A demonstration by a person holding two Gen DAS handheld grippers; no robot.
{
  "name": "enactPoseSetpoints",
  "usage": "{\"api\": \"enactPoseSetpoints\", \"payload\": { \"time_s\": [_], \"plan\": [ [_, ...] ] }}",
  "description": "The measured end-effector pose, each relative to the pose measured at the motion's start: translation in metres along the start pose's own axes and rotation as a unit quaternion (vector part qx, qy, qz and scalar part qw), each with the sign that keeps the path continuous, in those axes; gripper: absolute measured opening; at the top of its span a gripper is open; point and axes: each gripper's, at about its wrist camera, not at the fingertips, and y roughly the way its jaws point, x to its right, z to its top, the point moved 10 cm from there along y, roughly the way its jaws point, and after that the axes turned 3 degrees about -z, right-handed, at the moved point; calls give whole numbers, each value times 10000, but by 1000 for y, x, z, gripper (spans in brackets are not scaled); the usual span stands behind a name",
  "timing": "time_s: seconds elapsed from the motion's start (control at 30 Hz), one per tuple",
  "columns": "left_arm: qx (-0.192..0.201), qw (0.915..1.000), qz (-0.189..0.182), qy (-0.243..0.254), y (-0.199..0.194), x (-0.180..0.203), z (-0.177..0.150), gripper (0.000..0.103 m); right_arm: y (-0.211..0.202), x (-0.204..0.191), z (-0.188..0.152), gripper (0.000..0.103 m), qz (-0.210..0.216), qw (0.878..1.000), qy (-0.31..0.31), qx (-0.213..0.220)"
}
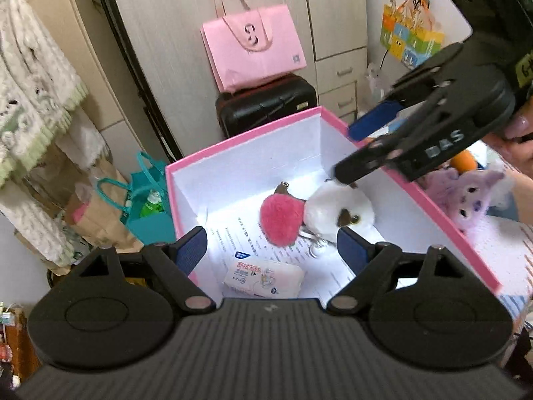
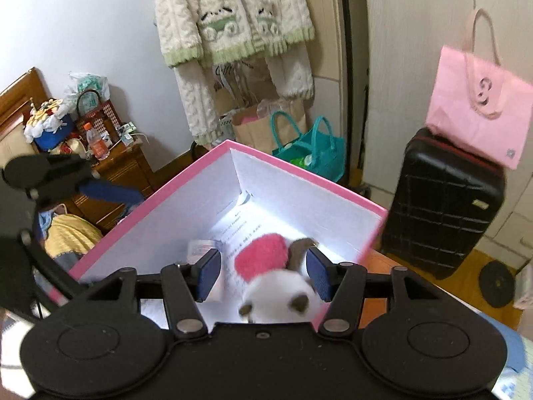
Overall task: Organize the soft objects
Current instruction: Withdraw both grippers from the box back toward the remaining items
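Toys lie inside the pink box [image 1: 240, 143]: pink pompom [image 1: 281, 221] touching white plush [image 1: 336, 208]. Left hand-held gripper [image 1: 271, 250] and right hand-held gripper [image 2: 263, 275] both gape empty above them.

An orange-brown wooden table [image 2: 379, 263] carries the pink-rimmed white box [image 1: 429, 196]; printed paper sheets [image 1: 499, 246] cover the surface beside it; a purple plush toy [image 1: 466, 193] lies on those sheets, just beside the box's wall; an orange item behind it is unclear.
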Motion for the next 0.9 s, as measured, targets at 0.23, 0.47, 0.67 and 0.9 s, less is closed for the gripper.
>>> {"api": "enactPoseSetpoints", "payload": {
  "time_s": [0.23,0.47,0.67,0.9],
  "plan": [
    [41,10000,18,-1,-51,26,-6,85,-75,-8,-26,62,-332,9984,-413,210],
    [334,9981,-374,352,-96,80,-7,85,-143,-16,-64,62,-722,9929,-854,398],
    [543,9926,-723,805,-124,136,-8,87,-184,-11,-98,62,-943,9904,-879,500],
    [512,9862,-1093,1137,-133,196,-15,88,-211,-5,-137,63,-1058,9892,-809,610]
  ]
}}
